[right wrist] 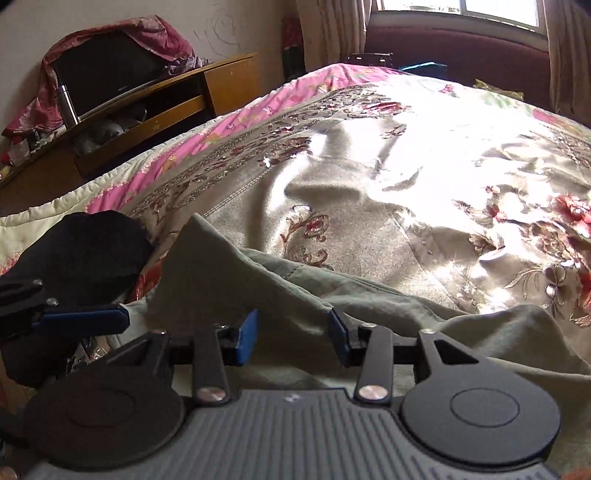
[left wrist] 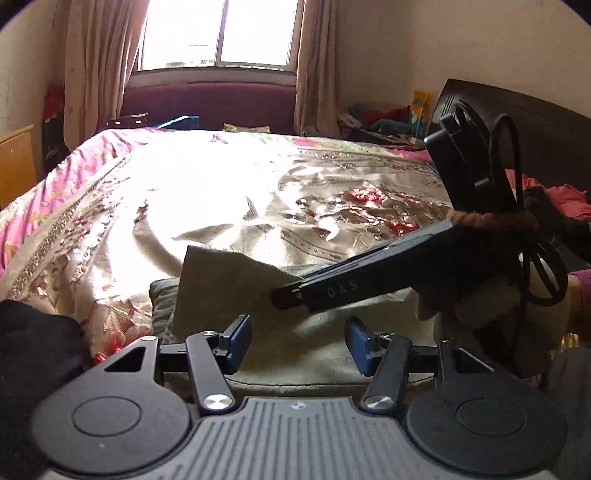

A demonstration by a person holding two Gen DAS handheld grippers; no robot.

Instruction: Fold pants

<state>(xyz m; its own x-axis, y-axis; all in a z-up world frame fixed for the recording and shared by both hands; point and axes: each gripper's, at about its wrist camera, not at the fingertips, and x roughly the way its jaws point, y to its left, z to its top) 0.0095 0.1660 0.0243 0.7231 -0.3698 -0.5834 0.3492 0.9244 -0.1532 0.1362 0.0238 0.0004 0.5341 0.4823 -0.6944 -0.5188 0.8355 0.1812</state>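
Olive-green pants [left wrist: 236,291] lie on the near part of a bed with a shiny floral cover [left wrist: 221,192]. A corner of the cloth stands raised. My left gripper [left wrist: 298,343] is open, its blue pads over the pants, holding nothing. The right gripper's body crosses the left wrist view [left wrist: 369,273], just above the pants. In the right wrist view the pants [right wrist: 258,288] lie bunched in folds, and my right gripper [right wrist: 293,338] is open just over a fold. The left gripper's blue finger [right wrist: 85,319] shows at the left.
A black garment [right wrist: 88,251] lies at the bed's left edge. A wooden TV cabinet [right wrist: 155,107] stands left of the bed. A dark headboard [left wrist: 535,133] and clutter are at the right. A window with curtains [left wrist: 218,33] is beyond.
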